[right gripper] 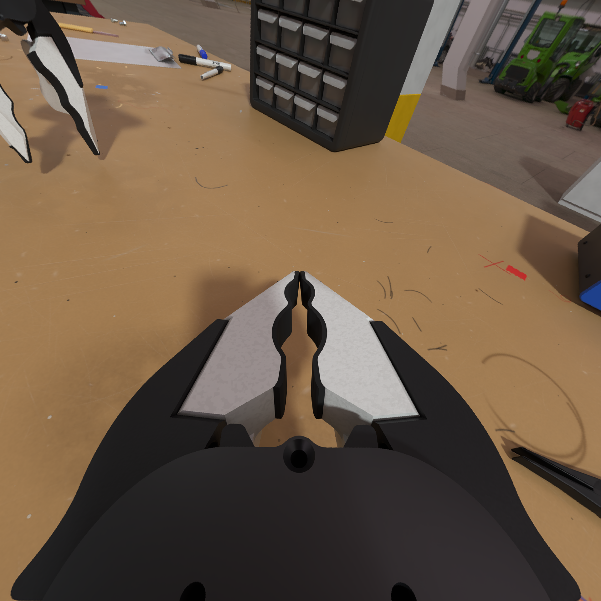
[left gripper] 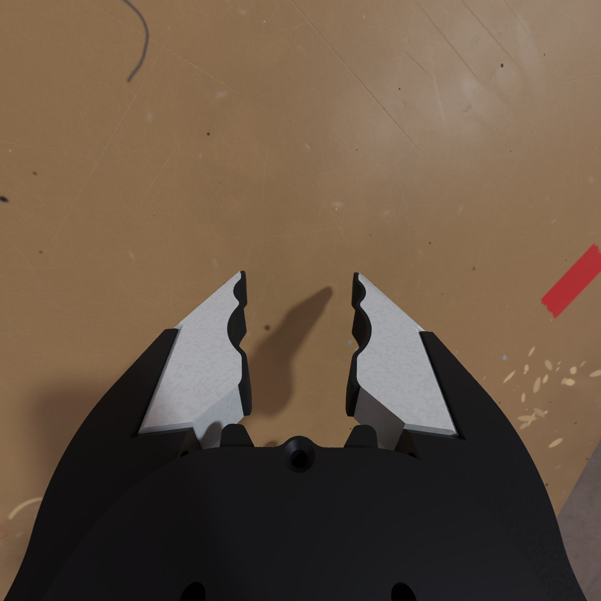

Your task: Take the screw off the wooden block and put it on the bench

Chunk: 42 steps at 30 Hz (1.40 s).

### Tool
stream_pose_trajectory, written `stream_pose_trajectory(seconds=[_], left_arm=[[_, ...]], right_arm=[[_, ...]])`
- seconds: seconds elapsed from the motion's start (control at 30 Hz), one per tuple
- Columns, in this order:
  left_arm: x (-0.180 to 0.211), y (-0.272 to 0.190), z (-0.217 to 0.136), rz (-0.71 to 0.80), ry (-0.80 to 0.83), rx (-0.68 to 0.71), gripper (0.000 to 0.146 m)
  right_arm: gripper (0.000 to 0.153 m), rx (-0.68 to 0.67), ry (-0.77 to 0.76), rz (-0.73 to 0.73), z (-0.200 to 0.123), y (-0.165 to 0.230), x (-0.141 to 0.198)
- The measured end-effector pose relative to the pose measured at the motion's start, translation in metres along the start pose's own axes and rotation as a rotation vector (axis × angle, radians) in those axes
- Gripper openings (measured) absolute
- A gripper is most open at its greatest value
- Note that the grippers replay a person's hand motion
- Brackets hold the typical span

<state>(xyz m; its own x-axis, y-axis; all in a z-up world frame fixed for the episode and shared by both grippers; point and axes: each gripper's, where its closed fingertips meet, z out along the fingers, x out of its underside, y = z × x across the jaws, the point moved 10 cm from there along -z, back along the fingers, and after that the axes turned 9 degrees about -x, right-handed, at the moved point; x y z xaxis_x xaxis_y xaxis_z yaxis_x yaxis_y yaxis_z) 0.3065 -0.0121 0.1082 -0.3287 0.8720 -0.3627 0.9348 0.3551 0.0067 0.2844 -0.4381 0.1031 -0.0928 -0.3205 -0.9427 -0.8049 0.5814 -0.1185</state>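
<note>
Your bench [right gripper: 227, 227] is the biggest thing here: a scuffed tan board that fills the left wrist view and runs under both claws. Beyond it, up and to the right of your right claw, a green vehicle [right gripper: 549, 55] is parked on the hall floor. Straight ahead of that claw and a little right, a black drawer cabinet [right gripper: 312, 65] stands upright on the bench.

Your right claw [right gripper: 299, 273] has its tips pressed together with nothing held between them; only bare bench shows through the gap lower down. Your left claw [left gripper: 299, 272] stands apart at the tips, empty, with its own shadow on the board between the fingers. From the right wrist view you see that left claw [right gripper: 61, 156] far to the upper left, pointing down at the bench, tips spread.

Ahead and left of your right claw lie a grey sheet [right gripper: 113, 52] and some markers [right gripper: 205, 61]. To the right of your left claw is a strip of red tape [left gripper: 572, 279].

Neither view shows you the screw or the wooden block.
</note>
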Motion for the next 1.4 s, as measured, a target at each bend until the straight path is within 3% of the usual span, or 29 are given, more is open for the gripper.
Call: stream_pose_trajectory(seconds=[0.3,0.43,0.6,0.8,0.97,1.03,1.13,1.2,1.4], left_arm=[[-0.002,-0.004,0.001,-0.035,-0.011,0.006,0.073],[0.0,0.001,-0.01,-0.098,-0.061,0.027,0.081],[0.012,0.008,-0.026,-0.139,-0.088,-0.016,0.079],[0.053,0.015,-0.088,-0.251,-0.132,-0.204,0.073],[0.121,0.053,-0.155,-0.601,-0.122,-0.496,0.06],[0.151,0.071,-0.168,-0.696,-0.058,-0.535,0.059],[0.182,0.096,-0.168,-0.789,0.005,-0.549,0.046],[0.194,0.109,-0.155,-0.826,0.024,-0.469,0.033],[0.211,0.137,-0.114,-0.823,0.136,-0.383,0.028]], right_arm=[[0.0,0.0,-0.003,-0.015,0.0,0.001,0.0],[0.0,0.005,-0.01,-0.014,-0.002,0.001,0.0],[0.0,0.005,-0.009,-0.012,-0.002,0.001,0.0],[0.0,0.001,-0.007,-0.001,-0.002,0.0,0.001],[0.0,0.008,-0.005,0.025,0.002,-0.007,0.001],[0.0,0.023,0.0,0.047,0.005,-0.011,0.001],[0.0,0.04,0.025,0.055,0.01,-0.016,0.001],[0.0,0.053,0.041,0.053,0.012,-0.016,0.002],[0.0,0.088,0.078,0.072,0.015,-0.019,0.003]])
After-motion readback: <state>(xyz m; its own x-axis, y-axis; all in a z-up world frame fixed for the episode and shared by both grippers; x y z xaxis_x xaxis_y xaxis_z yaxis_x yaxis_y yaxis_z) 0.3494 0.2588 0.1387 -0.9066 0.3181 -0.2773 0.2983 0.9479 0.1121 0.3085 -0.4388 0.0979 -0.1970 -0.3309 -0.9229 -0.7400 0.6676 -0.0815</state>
